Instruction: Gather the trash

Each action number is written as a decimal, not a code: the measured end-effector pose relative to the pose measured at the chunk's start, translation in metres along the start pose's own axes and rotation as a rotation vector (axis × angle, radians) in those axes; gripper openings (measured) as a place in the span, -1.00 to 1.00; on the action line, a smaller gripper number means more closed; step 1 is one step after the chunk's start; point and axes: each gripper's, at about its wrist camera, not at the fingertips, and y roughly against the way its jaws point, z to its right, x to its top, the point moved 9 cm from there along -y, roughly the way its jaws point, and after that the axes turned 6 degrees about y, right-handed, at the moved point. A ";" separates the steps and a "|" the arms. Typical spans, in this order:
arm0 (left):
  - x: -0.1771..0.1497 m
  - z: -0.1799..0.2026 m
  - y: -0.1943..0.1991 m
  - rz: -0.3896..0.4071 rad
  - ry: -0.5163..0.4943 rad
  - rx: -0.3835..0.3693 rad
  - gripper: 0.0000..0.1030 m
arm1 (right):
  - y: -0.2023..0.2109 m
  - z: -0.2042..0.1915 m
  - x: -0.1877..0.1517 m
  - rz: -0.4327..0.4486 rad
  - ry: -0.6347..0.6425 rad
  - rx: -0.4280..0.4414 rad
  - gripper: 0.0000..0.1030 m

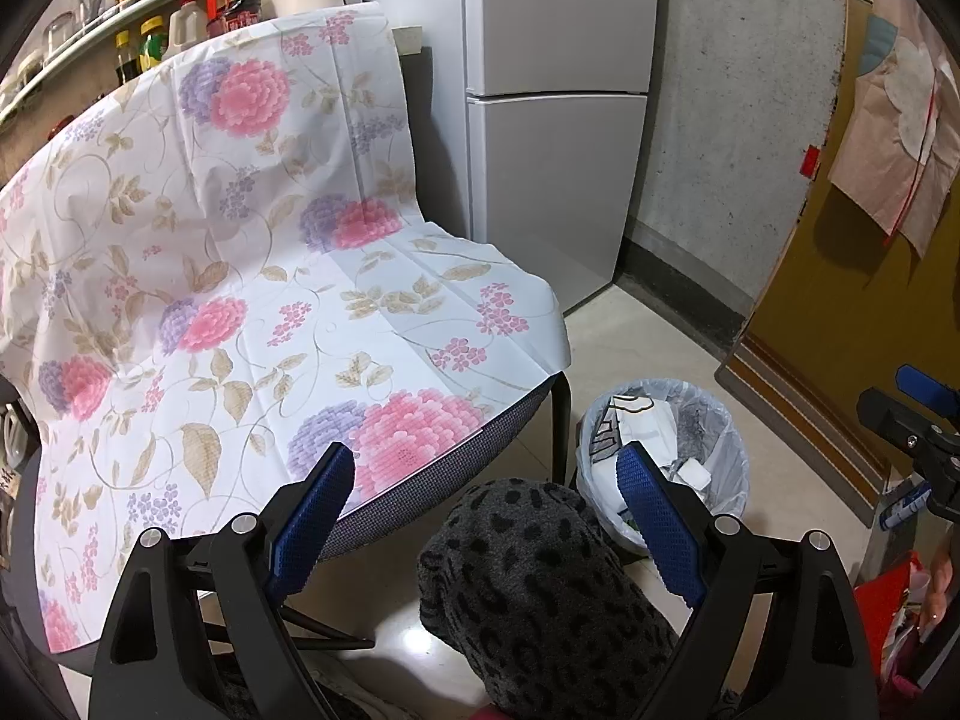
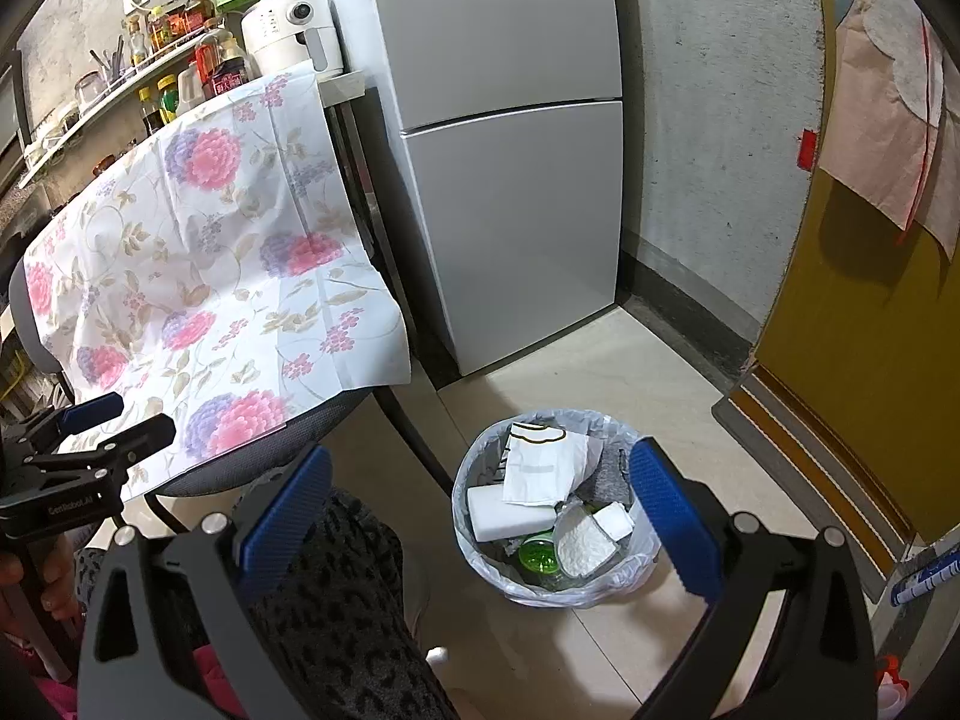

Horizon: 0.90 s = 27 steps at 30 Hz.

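Left gripper (image 1: 486, 498): jaws spread wide, nothing between the blue pads; it hangs above the person's knee, short of the trash bin.
Right gripper (image 2: 480, 498): jaws parted wide and empty; its right pad overlaps the near-right rim of the trash bin in the right wrist view.
Knee (image 1: 540, 588): grey spotted fabric, just beside the trash bin on its left, filling the low gap between the jaws.
Trash bin (image 2: 480, 540): stands on the pale floor, lined with a thin clear bag folded over the rim. Inside lie a white block (image 2: 510, 513), a folded white paper packet (image 2: 543, 468), a crumpled white tissue (image 2: 585, 546) and a green round piece (image 2: 536, 555). The contents sit below the rim.
Floor (image 2: 570, 360): bare tile runs from the far side of the trash bin to the fridge and the wall.
Chair (image 1: 456, 468): left of the trash bin, seat edge and a dark leg close to the rim; a floral cloth (image 1: 240, 240) drapes its seat and back.
Fridge (image 2: 510, 180): grey, beyond the trash bin, well apart from it.
Door (image 2: 870, 330): yellow-brown, right of the trash bin, its bottom edge near the floor.
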 end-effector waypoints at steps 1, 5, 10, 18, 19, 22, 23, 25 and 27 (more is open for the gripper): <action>0.000 0.000 0.000 0.000 0.000 -0.001 0.72 | 0.000 0.000 0.000 0.000 0.000 -0.001 0.88; 0.000 0.000 0.000 0.000 0.003 0.000 0.72 | 0.000 -0.001 0.001 0.001 -0.002 -0.001 0.88; -0.001 0.000 0.001 -0.002 -0.003 -0.006 0.72 | 0.000 0.000 0.000 0.001 -0.002 -0.001 0.88; 0.001 0.001 -0.001 0.002 -0.010 0.023 0.72 | 0.000 0.002 -0.001 -0.001 -0.004 -0.002 0.88; 0.002 0.000 -0.001 0.003 -0.006 0.020 0.72 | -0.001 0.002 -0.001 0.000 -0.006 -0.001 0.88; 0.001 0.000 0.000 0.008 -0.004 0.024 0.72 | -0.001 0.002 -0.001 0.001 -0.006 -0.001 0.88; 0.001 -0.001 0.000 0.005 0.000 0.019 0.72 | -0.001 0.002 -0.001 0.001 -0.006 0.000 0.88; -0.001 -0.003 -0.003 -0.015 0.008 0.017 0.72 | -0.002 0.002 -0.001 0.000 -0.007 0.001 0.88; -0.003 -0.009 -0.005 -0.025 0.020 0.025 0.72 | -0.003 -0.001 -0.001 0.002 -0.008 0.011 0.88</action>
